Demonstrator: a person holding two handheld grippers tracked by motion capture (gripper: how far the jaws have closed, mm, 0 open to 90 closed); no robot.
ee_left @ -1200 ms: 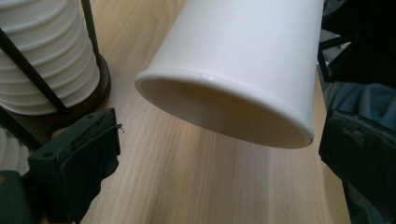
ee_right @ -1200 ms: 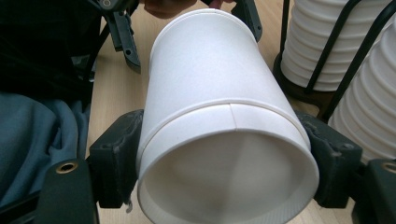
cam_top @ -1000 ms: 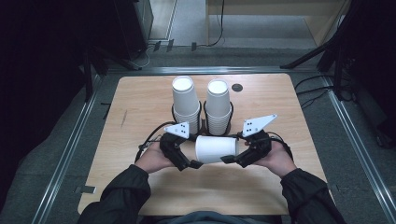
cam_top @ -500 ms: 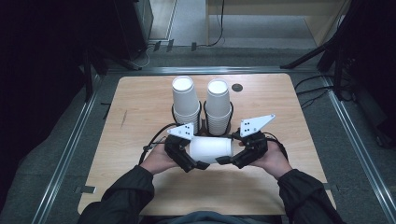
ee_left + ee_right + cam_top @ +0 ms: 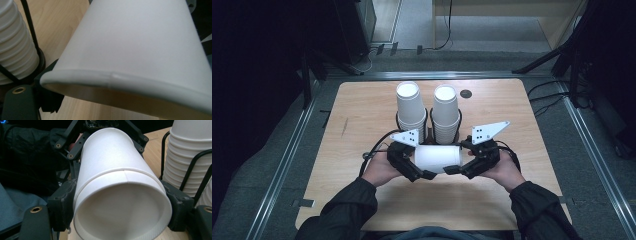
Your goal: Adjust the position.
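A white paper cup (image 5: pixel 439 157) lies on its side in the air between my two grippers, just above the table's near half. My right gripper (image 5: pixel 456 157) is shut on its narrow base end; in the right gripper view both pads (image 5: pixel 63 207) press the cup (image 5: pixel 112 170) from either side. My left gripper (image 5: pixel 422 161) stands wide around the mouth end, and its jaws have just been closing. In the left gripper view the cup's rolled rim (image 5: pixel 112 76) sits very close, with one finger (image 5: pixel 48 100) just beside it; the other is hidden.
Two tall stacks of white cups (image 5: pixel 411 107) (image 5: pixel 447 112) stand in black wire holders just behind the grippers. The left stack (image 5: pixel 15 45) is close beside the left gripper. The wooden table (image 5: pixel 362 115) has a small black disc (image 5: pixel 466 93) at the back.
The left gripper has slid right, from beside the cup to around its mouth end. The right gripper and the cup have stayed put.
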